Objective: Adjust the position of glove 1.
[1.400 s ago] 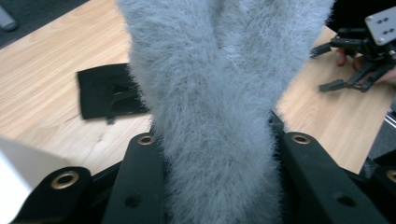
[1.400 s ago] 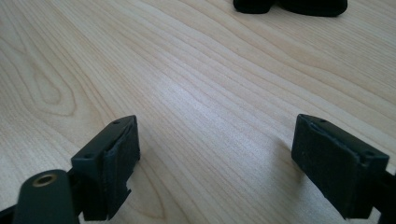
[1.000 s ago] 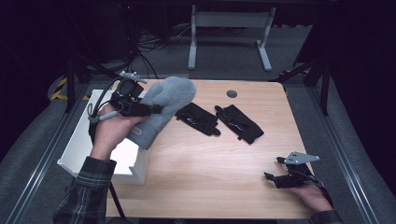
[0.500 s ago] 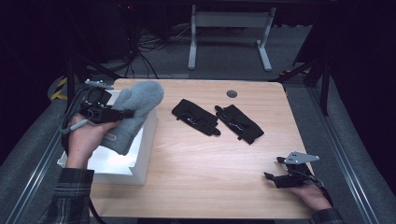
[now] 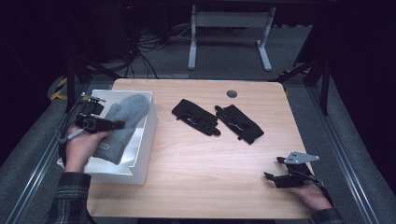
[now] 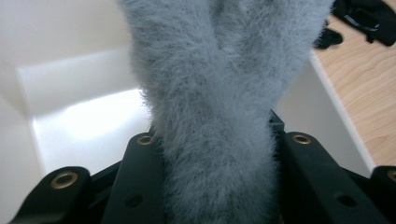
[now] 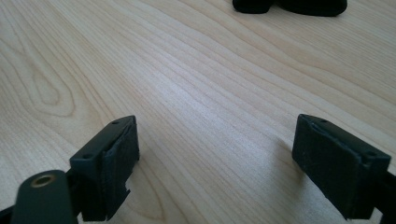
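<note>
Mitten [image 5: 122,125], grey and fuzzy, sits clenched in left claw [image 5: 108,125]; right claw [image 7: 215,168] gapes empty.

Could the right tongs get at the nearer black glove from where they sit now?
Probably yes. The right tongs rest open and empty on the table, and only bare wood lies between them and the black glove. The left tongs are off over the white bin.

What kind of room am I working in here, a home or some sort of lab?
Most likely a lab or recording studio, not a home. A bare wooden table stands on grey carpet between dark surroundings, loose cables trail on the floor behind it, and a metal stand sits beyond.
</note>
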The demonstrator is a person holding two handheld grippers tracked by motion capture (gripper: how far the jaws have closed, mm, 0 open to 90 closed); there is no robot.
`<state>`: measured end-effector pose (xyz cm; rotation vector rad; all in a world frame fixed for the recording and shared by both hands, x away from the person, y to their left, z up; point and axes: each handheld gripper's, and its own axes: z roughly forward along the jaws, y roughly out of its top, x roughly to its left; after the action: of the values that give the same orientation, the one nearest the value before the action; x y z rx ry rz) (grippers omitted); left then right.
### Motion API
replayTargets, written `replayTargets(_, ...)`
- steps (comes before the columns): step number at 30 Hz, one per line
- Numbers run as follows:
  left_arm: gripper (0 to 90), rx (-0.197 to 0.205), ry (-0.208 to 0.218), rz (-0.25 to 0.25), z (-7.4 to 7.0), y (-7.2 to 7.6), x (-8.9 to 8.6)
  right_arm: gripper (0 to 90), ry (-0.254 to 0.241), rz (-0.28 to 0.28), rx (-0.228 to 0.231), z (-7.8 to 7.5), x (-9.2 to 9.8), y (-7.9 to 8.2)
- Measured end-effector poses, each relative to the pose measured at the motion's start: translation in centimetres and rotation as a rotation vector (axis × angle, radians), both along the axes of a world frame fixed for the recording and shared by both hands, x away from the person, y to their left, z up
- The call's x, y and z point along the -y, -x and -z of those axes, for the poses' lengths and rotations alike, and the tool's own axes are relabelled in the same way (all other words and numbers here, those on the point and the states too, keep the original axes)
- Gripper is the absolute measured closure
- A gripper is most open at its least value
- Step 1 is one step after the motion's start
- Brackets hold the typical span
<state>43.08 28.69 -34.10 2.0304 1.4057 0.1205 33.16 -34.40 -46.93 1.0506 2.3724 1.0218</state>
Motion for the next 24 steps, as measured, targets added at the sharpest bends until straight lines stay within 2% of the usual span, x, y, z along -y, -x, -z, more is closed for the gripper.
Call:
replayTargets(10,63.7,-0.098,-0.012,-0.049,5.1,-1.3,-0.7,15.0,-0.001,-0.005,-0.001,0.0,0.0,0.0)
replayTargets(15,60.5,-0.130,-0.012,-0.074,7.0,-1.9,-1.1,15.0,-0.001,-0.007,-0.001,0.0,0.0,0.0)
replayTargets(19,51.5,-0.127,-0.052,-0.080,7.7,-2.2,-1.2,14.9,-0.001,-0.008,-0.001,0.0,0.0,0.0)
replayTargets(21,42.3,-0.101,-0.065,-0.088,7.5,-2.1,-1.2,14.9,-0.001,-0.009,-0.001,0.0,0.0,0.0)
replayTargets(22,40.1,-0.101,-0.065,-0.088,7.5,-2.1,-1.2,14.9,-0.001,-0.009,-0.001,0.0,0.0,0.0)
replayTargets(23,36.4,-0.075,-0.078,-0.104,7.0,-2.0,-1.2,15.0,-0.001,-0.010,-0.001,0.0,0.0,0.0)
replayTargets(24,33.9,-0.075,-0.078,-0.104,7.0,-2.0,-1.2,15.0,-0.001,-0.010,-0.001,0.0,0.0,0.0)
